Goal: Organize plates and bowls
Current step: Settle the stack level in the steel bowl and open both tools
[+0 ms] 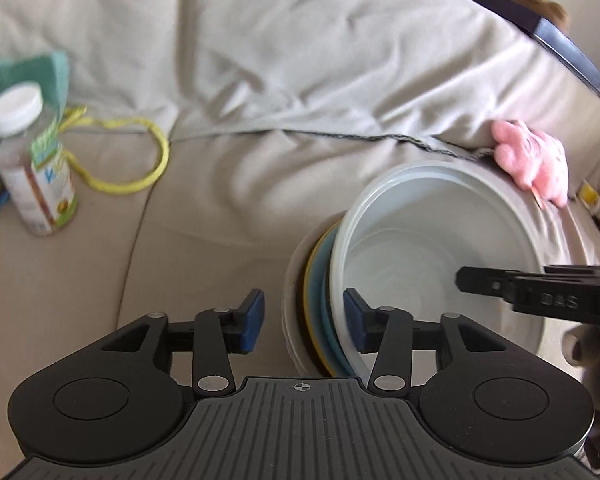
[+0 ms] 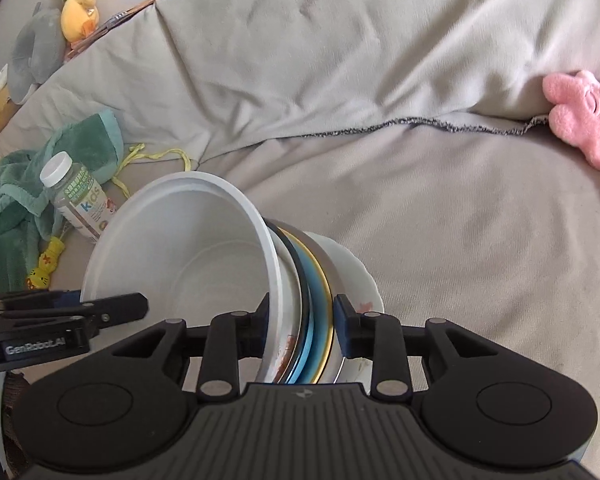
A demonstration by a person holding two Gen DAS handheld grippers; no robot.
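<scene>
Setting: a beige sofa draped with a grey sheet; every place below is given from the stack.

Stack: a white bowl nested with several plates, all tipped on edge above the sofa seat. The bowl's mouth opens to the left in the right wrist view and to the right in the left wrist view. Behind the bowl sit a dark rim, a blue plate, a gold-edged plate and a white scalloped plate.

Right gripper: its jaws pinch the lower edge of the stack. One pad sits inside the bowl wall. The other presses the outer side of the plates, by the gold edge.

Left gripper: its jaws are spread. The stack's edge lies between the two blue pads, nearer the right pad. Whether either pad touches it cannot be told.

Bottle: a white-capped drink bottle lying on the seat, left of the stack in the right wrist view.

Towel: a green towel bunched beyond the bottle, farther from the stack.

Cord: a yellow loop on the seat near the bottle.

Pink toy: a plush at the sheet's edge, well apart from the stack.

Duck: a yellow plush far behind the stack, on the sofa's back.
</scene>
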